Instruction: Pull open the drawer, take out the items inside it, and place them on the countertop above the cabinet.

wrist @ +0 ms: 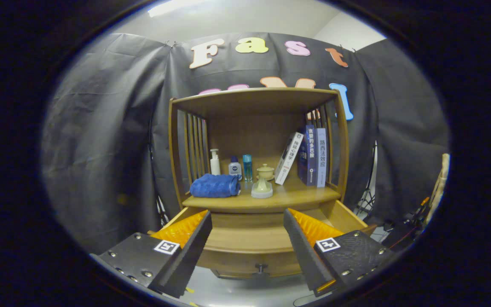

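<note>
A wooden cabinet (pixel 256 102) stands ahead against the booth wall. Its drawer (pixel 249 238) is pulled out below the countertop (pixel 288 196), with a small knob (pixel 261 267) on its front. The part of the drawer's inside that I see is bare wood. On the countertop lie a rolled blue towel (pixel 214 186), a pale ceramic piece (pixel 262 188) and a small lidded pot (pixel 265 170). My gripper (pixel 247 226) hovers open above the drawer, nothing between its fingers.
At the back of the countertop stand a white pump bottle (pixel 215 162), a small white bottle (pixel 235 167) and a blue bottle (pixel 247 167). Three books (pixel 311 155) lean at the right. Stands and cables (pixel 403 226) sit right of the cabinet.
</note>
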Available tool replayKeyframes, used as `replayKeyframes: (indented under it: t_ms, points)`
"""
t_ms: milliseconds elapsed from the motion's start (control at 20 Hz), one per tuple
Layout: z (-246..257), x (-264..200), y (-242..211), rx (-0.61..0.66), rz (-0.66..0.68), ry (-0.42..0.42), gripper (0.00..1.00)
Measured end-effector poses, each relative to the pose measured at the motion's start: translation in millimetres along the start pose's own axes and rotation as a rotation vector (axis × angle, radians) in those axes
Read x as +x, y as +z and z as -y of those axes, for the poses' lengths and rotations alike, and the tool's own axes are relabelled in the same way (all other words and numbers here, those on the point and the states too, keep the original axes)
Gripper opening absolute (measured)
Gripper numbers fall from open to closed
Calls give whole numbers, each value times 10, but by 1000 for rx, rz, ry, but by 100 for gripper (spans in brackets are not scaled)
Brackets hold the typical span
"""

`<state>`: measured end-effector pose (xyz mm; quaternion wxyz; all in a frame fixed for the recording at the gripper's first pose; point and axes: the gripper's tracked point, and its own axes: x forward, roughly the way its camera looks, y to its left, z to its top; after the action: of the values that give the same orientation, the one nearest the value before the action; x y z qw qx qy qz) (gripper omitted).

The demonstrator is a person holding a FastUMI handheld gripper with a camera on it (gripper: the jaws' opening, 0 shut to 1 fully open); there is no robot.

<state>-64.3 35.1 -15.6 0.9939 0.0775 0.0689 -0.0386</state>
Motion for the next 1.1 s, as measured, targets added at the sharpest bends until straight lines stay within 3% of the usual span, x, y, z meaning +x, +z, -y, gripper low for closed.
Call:
replayKeyframes:
  t_ms: [300, 700, 1000, 1100]
  points:
    - [94, -168, -309, -17, 34, -9, 100]
    - [165, 163, -1085, -125, -18, 2, 100]
    - [272, 268, -1539, -46, -69, -48, 100]
    - [238, 420, -1675, -32, -91, -16, 100]
